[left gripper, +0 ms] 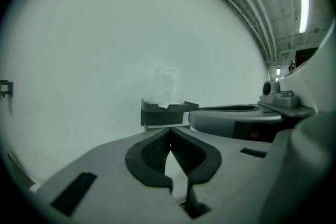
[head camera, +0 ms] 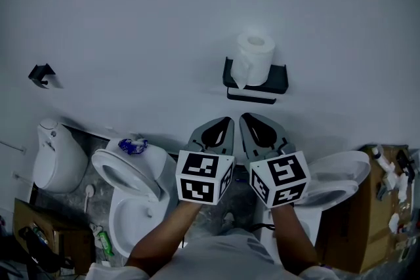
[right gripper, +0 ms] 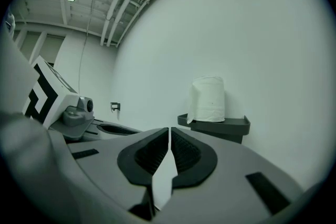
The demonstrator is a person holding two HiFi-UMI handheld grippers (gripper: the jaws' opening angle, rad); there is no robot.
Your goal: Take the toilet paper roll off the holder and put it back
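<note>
Now the toilet paper roll [head camera: 254, 56] stands upright on the holder [head camera: 279, 79], upper centre.
We judge it light, soft, probably crushable: pinch its sides gently. Left gripper [head camera: 227, 121] and right gripper [head camera: 243, 117] are both closed, empty.

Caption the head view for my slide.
Left gripper and right gripper, both shut, point toward toilet paper roll upright on its wall holder.

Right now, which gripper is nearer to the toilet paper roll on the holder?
Right, narrowly. In the head view the right gripper points almost straight at the toilet paper roll; the left gripper lies beside it, further left. Neither touches the roll.
</note>
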